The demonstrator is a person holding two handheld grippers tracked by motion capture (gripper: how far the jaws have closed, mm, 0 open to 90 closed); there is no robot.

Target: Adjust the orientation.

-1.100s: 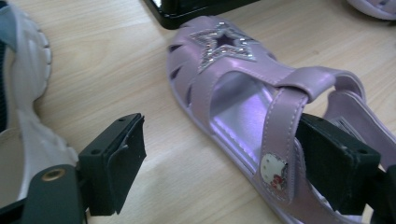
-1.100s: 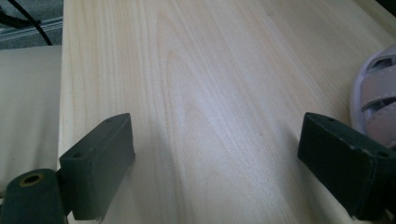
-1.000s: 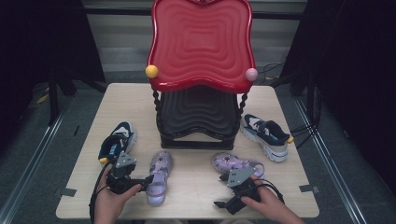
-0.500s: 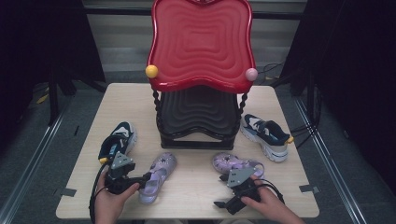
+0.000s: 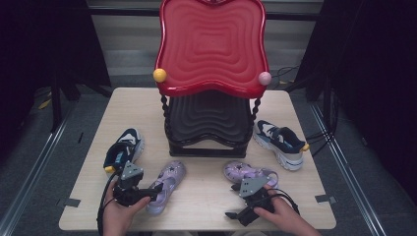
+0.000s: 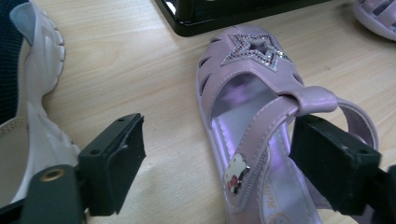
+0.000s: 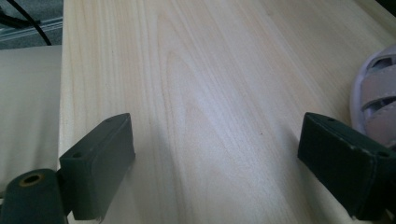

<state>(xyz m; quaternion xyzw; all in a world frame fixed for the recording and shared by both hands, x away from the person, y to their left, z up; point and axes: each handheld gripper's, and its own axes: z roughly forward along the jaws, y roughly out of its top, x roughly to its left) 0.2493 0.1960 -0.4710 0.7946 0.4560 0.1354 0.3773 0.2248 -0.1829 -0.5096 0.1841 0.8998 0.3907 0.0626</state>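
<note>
A lilac sandal [image 5: 167,186] with a glitter star [image 6: 254,49] lies on the wooden table [image 5: 206,196], toe toward the rack. My left gripper [image 5: 147,194] is at its heel end and open. Its jaws have just been opening, with the sandal's strap and near side [image 6: 261,135] between them. One jaw sits inside the heel, the other clear of the shoe on bare wood. The second lilac sandal [image 5: 251,173] lies at the right. My right gripper [image 5: 236,216] rests open near the front edge, with nothing between its jaws [image 7: 215,140] and that sandal [image 7: 373,98] just beside one jaw.
A two-tier rack stands mid-table, with a red top shelf [image 5: 211,49] and a black lower shelf [image 5: 206,120]. A navy and white sneaker [image 5: 125,150] lies left of it, right beside my left gripper [image 6: 32,93]. Its mate [image 5: 280,140] lies at the right.
The left sandal has turned, its toe swinging to the right toward the rack. The left gripper shifted slightly with it. The right hand and its gripper kept still.
</note>
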